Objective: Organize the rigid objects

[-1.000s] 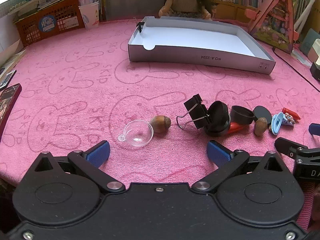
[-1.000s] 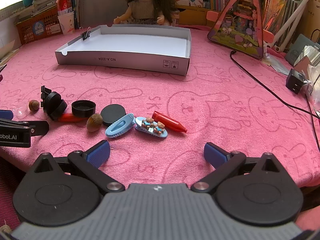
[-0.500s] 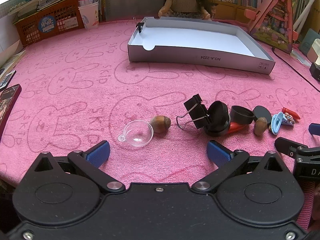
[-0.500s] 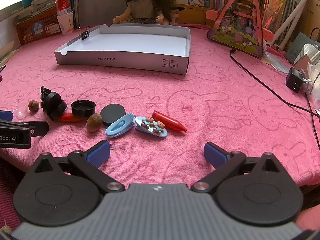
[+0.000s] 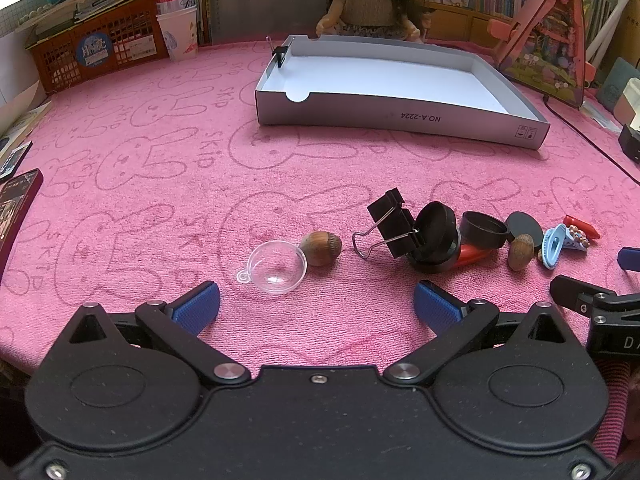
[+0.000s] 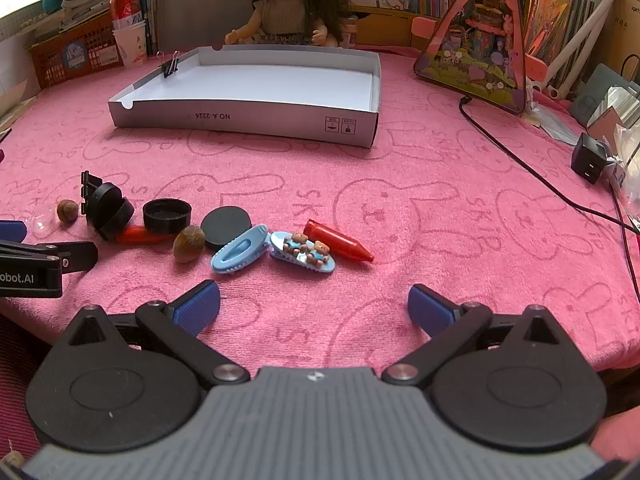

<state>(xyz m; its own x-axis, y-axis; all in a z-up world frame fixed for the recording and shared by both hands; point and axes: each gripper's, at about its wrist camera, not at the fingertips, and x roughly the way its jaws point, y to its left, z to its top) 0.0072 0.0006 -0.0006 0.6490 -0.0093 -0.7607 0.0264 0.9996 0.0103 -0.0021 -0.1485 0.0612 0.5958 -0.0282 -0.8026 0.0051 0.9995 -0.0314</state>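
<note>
Small items lie in a row on the pink cloth. In the left wrist view: a clear plastic half-ball [image 5: 277,267], an acorn [image 5: 321,247], a black binder clip [image 5: 390,224], a black lidded jar [image 5: 436,238] and a black cap [image 5: 483,229]. In the right wrist view: a second acorn [image 6: 188,243], a black disc [image 6: 226,222], a plain blue hair clip [image 6: 240,254], a bear hair clip [image 6: 303,251] and a red crayon [image 6: 338,240]. The left gripper [image 5: 317,307] stands open just short of the half-ball. The right gripper [image 6: 314,306] is open too, close to the hair clips. A white box lid [image 6: 248,118] lies beyond them.
A doll [image 6: 288,4], an orange basket [image 5: 96,46], a paper cup [image 5: 178,36] and books line the back. A pink toy house [image 6: 484,36], a black cable [image 6: 516,160] and a charger [image 6: 590,158] sit right. A dark phone [image 5: 14,204] lies at left.
</note>
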